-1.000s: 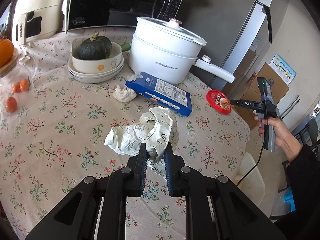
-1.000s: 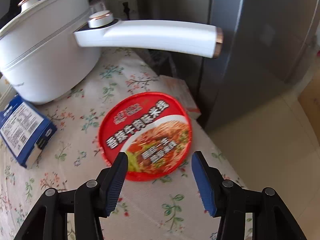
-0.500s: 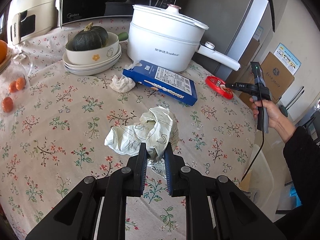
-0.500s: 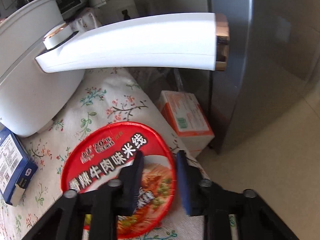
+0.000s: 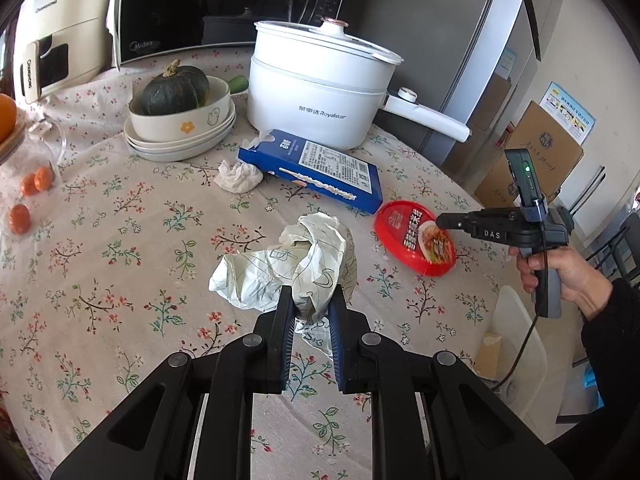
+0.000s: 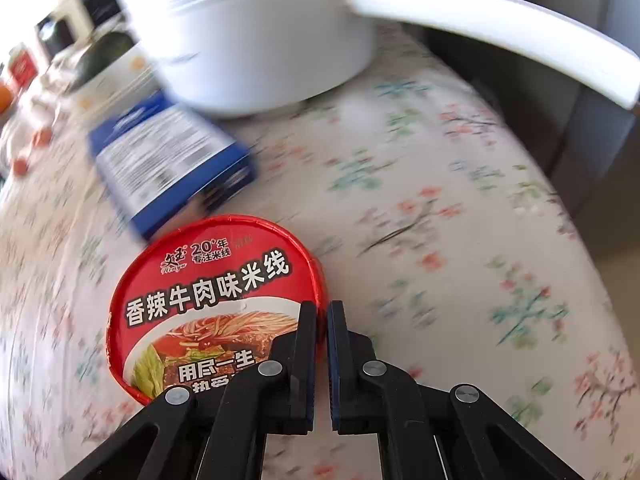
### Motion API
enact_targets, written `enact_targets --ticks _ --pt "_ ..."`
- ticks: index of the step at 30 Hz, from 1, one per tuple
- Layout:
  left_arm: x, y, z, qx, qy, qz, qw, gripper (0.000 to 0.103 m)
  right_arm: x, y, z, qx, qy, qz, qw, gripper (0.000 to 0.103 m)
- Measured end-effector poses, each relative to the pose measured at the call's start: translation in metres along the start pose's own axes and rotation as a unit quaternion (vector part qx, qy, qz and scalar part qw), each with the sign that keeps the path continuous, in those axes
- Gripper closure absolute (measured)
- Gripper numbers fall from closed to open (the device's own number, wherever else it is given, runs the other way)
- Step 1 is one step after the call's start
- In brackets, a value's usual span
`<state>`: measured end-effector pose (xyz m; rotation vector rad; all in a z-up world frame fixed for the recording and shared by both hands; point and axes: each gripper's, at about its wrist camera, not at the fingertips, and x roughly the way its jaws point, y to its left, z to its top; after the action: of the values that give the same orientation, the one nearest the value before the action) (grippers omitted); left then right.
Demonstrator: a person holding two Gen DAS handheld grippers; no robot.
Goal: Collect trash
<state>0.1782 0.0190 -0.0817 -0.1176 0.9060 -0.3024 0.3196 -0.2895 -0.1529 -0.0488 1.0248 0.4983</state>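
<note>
— Since a second ago, what has moved?
— Right hand-held gripper (image 6: 321,308) went from wide apart to pinched on the rim of the red noodle lid (image 6: 212,300), now lifted toward the blue box (image 6: 168,160).
— Largest things ahead of it?
— Floral tabletop (image 6: 440,220), then the white pot (image 6: 260,40).
— Left hand-held gripper (image 5: 312,300)?
— Clamped on the crumpled paper (image 5: 288,264); a tissue wad (image 5: 239,176) lies beyond.

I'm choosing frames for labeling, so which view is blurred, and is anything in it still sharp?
Right wrist view: motion blur smears the tablecloth, blue box and white pot; the red lid and right gripper pinching it stay sharp. Left wrist view: crisp throughout, with fisheye bending.
</note>
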Motion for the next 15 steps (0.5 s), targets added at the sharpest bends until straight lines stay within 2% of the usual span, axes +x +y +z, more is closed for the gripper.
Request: enact_targets --ticks 2,4,5,6,9,12,15 --pt "-0.003 0.000 0.000 0.001 -0.003 0.001 1.0000 0.086 -0.007 0.015 -0.005 -0.003 0.016 -0.003 1.000 0.097" --pt "-0.007 -0.002 0.000 0.000 -0.007 -0.002 1.0000 0.086 -0.017 0.027 -0.009 0.003 0.026 0.001 1.000 0.080" --pt "-0.008 -0.003 0.000 0.000 -0.007 -0.003 1.0000 0.086 -0.024 0.034 -0.011 0.005 0.025 0.001 1.000 0.061" --pt "-0.010 -0.005 -0.001 -0.001 -0.008 -0.006 1.0000 0.086 -0.031 0.039 -0.014 0.011 0.022 -0.005 1.000 0.047" --pt "-0.014 -0.011 -0.003 0.001 -0.010 -0.012 0.9999 0.086 -0.036 0.048 -0.022 0.041 0.020 -0.016 0.999 0.039" --pt "-0.018 -0.017 -0.006 0.005 -0.013 -0.016 0.9998 0.086 -0.032 0.048 -0.024 0.067 0.016 -0.023 0.997 0.039" --pt "-0.022 -0.022 -0.008 0.010 -0.016 -0.018 0.9997 0.086 -0.027 0.041 -0.021 0.088 -0.010 -0.043 0.995 0.039"
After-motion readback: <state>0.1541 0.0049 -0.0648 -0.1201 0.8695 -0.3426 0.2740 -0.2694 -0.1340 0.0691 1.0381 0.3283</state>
